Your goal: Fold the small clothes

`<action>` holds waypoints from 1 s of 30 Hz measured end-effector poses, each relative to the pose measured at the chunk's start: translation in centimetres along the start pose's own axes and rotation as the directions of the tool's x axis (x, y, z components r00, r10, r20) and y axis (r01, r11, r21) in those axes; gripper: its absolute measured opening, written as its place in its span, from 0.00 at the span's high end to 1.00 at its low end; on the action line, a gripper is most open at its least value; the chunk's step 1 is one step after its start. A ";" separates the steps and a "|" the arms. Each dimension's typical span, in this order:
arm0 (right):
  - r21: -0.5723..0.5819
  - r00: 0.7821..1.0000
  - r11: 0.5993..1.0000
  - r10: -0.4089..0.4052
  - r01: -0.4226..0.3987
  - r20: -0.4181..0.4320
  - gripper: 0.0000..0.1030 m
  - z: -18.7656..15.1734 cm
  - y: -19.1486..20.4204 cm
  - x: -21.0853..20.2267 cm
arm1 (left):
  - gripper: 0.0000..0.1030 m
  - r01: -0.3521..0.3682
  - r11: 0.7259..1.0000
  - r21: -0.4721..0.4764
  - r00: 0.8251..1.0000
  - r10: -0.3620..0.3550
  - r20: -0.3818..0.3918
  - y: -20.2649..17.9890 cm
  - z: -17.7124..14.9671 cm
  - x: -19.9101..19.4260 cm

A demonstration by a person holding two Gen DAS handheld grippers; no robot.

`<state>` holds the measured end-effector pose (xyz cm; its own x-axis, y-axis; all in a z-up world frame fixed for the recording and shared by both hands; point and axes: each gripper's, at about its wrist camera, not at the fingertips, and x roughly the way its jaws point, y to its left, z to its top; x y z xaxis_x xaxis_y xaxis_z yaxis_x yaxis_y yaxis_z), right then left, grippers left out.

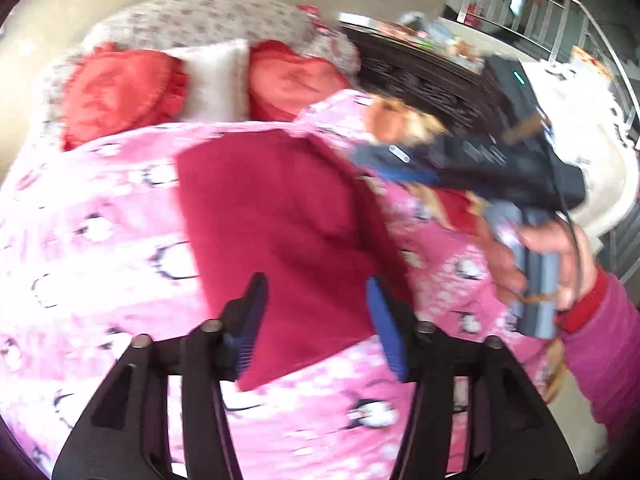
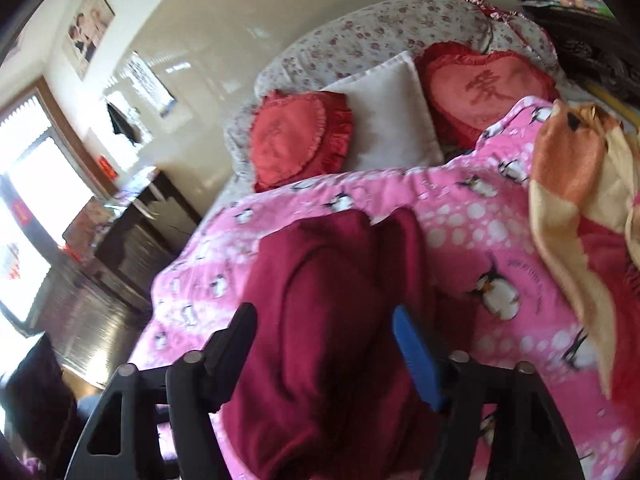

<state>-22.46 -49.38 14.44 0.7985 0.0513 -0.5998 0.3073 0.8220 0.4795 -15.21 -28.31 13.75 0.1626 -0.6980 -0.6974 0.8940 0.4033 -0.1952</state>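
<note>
Maroon garment (image 1: 280, 232), folded into a rough rectangle, lies flat on a pink penguin-print blanket (image 1: 100, 208) covering a bed. Left claw (image 1: 316, 320) and right claw (image 2: 324, 356) both hover above it with jaws spread apart, gripping nothing. 2 red heart cushions (image 2: 300, 140) flank a white pillow (image 2: 392, 116).

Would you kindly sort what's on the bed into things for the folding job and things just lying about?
For the job: dark red garment, left gripper, right gripper.

Lying about: heart cushions, white pillow, orange blanket, pink penguin quilt.
</note>
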 end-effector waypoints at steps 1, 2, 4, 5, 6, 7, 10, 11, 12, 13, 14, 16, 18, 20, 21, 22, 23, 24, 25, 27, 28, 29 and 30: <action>0.010 1.000 1.000 0.013 -0.012 -0.024 0.33 -0.6 0.4 0.5 | 0.48 -0.032 0.999 -0.012 0.999 0.032 -0.002 0.1 -0.6 -0.6; 0.018 0.999 1.000 0.012 -0.011 -0.051 0.33 -1.0 0.5 1.2 | 0.48 -0.068 0.997 -0.028 0.998 0.068 -0.013 0.8 -1.2 -0.3; 0.030 0.995 0.999 -0.010 0.013 -0.103 0.33 -1.9 0.5 3.0 | 0.48 -0.110 0.993 -0.051 0.994 0.109 -0.032 2.2 -1.8 0.7; 0.040 0.993 0.999 -0.016 0.021 -0.119 0.33 -2.2 0.4 3.8 | 0.48 -0.113 0.991 -0.067 0.993 0.110 -0.050 2.6 -2.4 1.5; 0.051 0.990 0.998 -0.022 0.029 -0.142 0.33 -2.5 0.2 5.0 | 0.48 -0.110 0.991 -0.079 0.992 0.104 -0.070 3.2 -2.8 1.6; 0.059 0.987 0.997 -0.035 0.045 -0.157 0.33 -2.5 -0.1 6.0 | 0.48 -0.109 0.990 -0.085 0.991 0.101 -0.092 3.3 -3.1 2.4; 0.086 0.993 0.995 -0.048 0.057 -0.104 0.74 -2.9 -0.2 6.8 | 0.48 -0.120 0.990 -0.072 0.986 0.111 -0.123 3.4 -4.1 3.1; 0.063 0.994 0.996 -0.050 0.056 -0.096 0.86 -2.8 0.3 6.7 | 0.48 -0.127 0.990 -0.061 0.986 0.120 -0.118 3.1 -4.0 2.9; 0.036 0.994 0.997 -0.066 0.070 -0.088 0.86 -2.6 0.9 6.2 | 0.48 -0.126 0.991 -0.048 0.988 0.121 -0.099 2.8 -3.7 2.6; 0.015 0.995 0.997 -0.071 0.072 -0.075 0.87 -2.4 1.2 5.6 | 0.48 -0.122 0.992 -0.038 0.990 0.119 -0.079 2.6 -3.5 2.2; -0.026 0.996 0.997 -0.077 0.075 -0.055 0.87 -2.3 2.0 4.6 | 0.48 -0.120 0.992 -0.029 0.991 0.118 -0.056 2.3 -3.1 1.8; -0.078 0.994 0.991 -0.106 0.104 -0.025 0.87 -2.3 2.9 2.6 | 0.47 -0.106 0.994 -0.021 0.994 0.105 -0.027 1.9 -2.4 1.7; -0.101 0.986 0.981 -0.167 0.166 -0.008 0.87 -2.5 2.9 1.3 | 0.43 -0.098 0.995 -0.021 0.995 0.097 -0.032 1.7 -2.0 2.6; -0.110 0.970 0.964 -0.244 0.242 -0.007 0.87 -2.7 1.9 1.7 | 0.43 -0.094 0.995 -0.024 0.994 0.092 -0.063 1.5 -1.8 4.1; -0.084 0.963 0.960 -0.268 0.265 -0.029 0.87 -2.8 0.7 2.6 | 0.43 -0.091 0.996 -0.019 0.992 0.089 -0.089 1.4 -2.0 5.2; -0.063 0.961 0.961 -0.272 0.268 -0.059 0.84 -2.8 -0.3 3.5 | 0.43 -0.110 0.994 -0.013 0.987 0.107 -0.121 1.3 -2.1 6.1; -0.041 0.960 0.963 -0.269 0.267 -0.082 0.78 -2.9 -1.3 4.1 | 0.43 -0.128 0.992 -0.011 0.983 0.126 -0.135 1.2 -2.3 6.3; -0.002 0.963 0.966 -0.256 0.257 -0.087 0.76 -2.9 -2.0 4.0 | 0.43 -0.133 0.991 -0.012 0.983 0.131 -0.129 1.2 -2.4 6.2; 0.021 0.968 0.971 -0.237 0.239 -0.084 0.72 -2.8 -2.2 3.3 | 0.43 -0.128 0.992 -0.016 0.986 0.125 -0.112 1.3 -2.5 5.8; 0.021 0.966 0.966 -0.256 0.257 -0.043 0.71 -2.3 -1.6 1.3 | 0.43 -0.125 0.992 -0.018 0.987 0.122 -0.106 1.4 -2.4 5.3; 0.000 0.962 0.962 -0.274 0.274 0.007 0.71 -2.0 -0.8 0.0 | 0.43 -0.126 0.992 -0.017 0.987 0.124 -0.104 1.4 -2.3 5.2; -0.018 0.963 0.963 -0.267 0.268 0.044 0.71 -1.7 -0.2 -0.9 | 0.43 -0.131 0.991 -0.016 0.987 0.129 -0.092 1.4 -2.1 5.0; -0.040 0.969 0.970 -0.235 0.238 0.074 0.71 -1.4 0.6 -1.6 | 0.43 -0.138 0.990 -0.016 0.987 0.136 -0.082 1.4 -1.9 5.1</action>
<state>-24.31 -48.11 14.79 0.7403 -0.1855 -0.6461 0.4676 0.8327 0.2966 -13.95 -30.17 8.62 0.2480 -0.5855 -0.7718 0.8562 0.5053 -0.1082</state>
